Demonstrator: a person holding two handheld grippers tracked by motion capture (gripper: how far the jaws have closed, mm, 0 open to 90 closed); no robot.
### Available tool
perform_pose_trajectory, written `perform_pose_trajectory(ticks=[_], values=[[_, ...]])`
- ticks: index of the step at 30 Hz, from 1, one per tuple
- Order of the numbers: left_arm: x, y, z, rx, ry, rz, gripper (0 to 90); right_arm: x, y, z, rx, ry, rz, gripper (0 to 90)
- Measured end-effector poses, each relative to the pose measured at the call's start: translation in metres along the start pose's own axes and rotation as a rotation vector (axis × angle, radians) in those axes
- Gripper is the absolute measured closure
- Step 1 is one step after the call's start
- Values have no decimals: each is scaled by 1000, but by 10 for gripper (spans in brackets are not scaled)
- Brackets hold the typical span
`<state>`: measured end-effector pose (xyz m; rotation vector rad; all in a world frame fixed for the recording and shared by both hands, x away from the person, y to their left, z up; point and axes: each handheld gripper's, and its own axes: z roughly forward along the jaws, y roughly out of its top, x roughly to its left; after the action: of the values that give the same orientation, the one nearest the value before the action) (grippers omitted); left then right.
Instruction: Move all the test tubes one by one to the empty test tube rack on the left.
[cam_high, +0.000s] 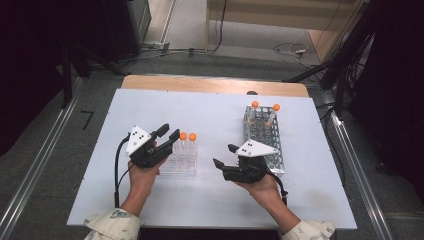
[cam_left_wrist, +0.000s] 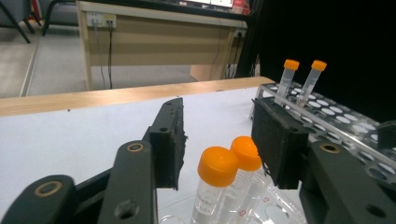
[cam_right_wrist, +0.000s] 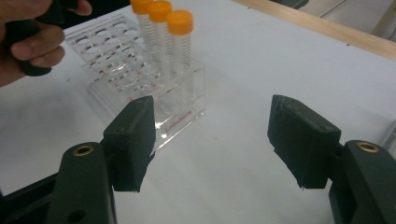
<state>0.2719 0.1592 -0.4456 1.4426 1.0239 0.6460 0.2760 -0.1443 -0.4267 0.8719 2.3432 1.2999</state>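
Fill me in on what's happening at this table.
A person holds a claw in each hand over a white table and seems to be moving orange-capped tubes between racks. The left claw is open beside the clear rack, its pads apart from the two capped tubes standing there, so it grips nothing. Two more tubes stand at the far end of the metal rack. The right claw is open and empty between the racks.

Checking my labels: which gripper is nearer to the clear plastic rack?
Left. The left gripper hangs right over the clear plastic rack, jaws open beside its orange-capped tubes. The right gripper hovers off to the rack's right side.
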Motion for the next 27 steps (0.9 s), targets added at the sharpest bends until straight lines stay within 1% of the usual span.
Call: perform_pose_trajectory(ticks=[2, 3, 4, 7, 8, 10, 11, 12, 13, 14, 20, 23, 25, 27], values=[[0, 1, -2, -1, -1, -1, 480, -4, 1, -2, -9, -14, 7, 307], [0, 2, -4, 0, 0, -2, 453, -9, 2, -3, -17, -29, 15, 308], [-1, 2, -5, 0, 1, 0, 453, -9, 2, -3, -17, -29, 15, 308], [-2, 3, -8, 0, 0, 7, 421, -18, 2, -4, -25, -56, 34, 311], [-3, 3, -9, -5, -2, 10, 421, -18, 2, -4, -25, -56, 34, 311], [-5, 4, -11, -8, -3, 12, 400, -24, 3, -6, -39, -79, 50, 311], [-5, 4, -12, -7, -4, 19, 400, -24, 3, -6, -39, -79, 50, 311], [-6, 4, -13, -11, -3, 20, 399, -31, 5, -10, -52, -102, 58, 311], [-6, 4, -14, -11, -4, 21, 399, -31, 5, -10, -52, -102, 58, 311], [-6, 5, -15, -14, -2, 20, 395, -40, 7, -17, -74, -126, 77, 312], [-7, 5, -17, -22, 1, 19, 395, -71, 10, -39, -110, -244, 138, 326], [-7, 5, -17, -22, 2, 22, 395, -88, 8, -41, -102, -320, 158, 342], [-7, 5, -17, -22, 3, 21, 395, -100, 5, -39, -93, -381, 163, 350], [-7, 6, -16, -22, 4, 20, 395, -113, 3, -36, -93, -410, 194, 361]])
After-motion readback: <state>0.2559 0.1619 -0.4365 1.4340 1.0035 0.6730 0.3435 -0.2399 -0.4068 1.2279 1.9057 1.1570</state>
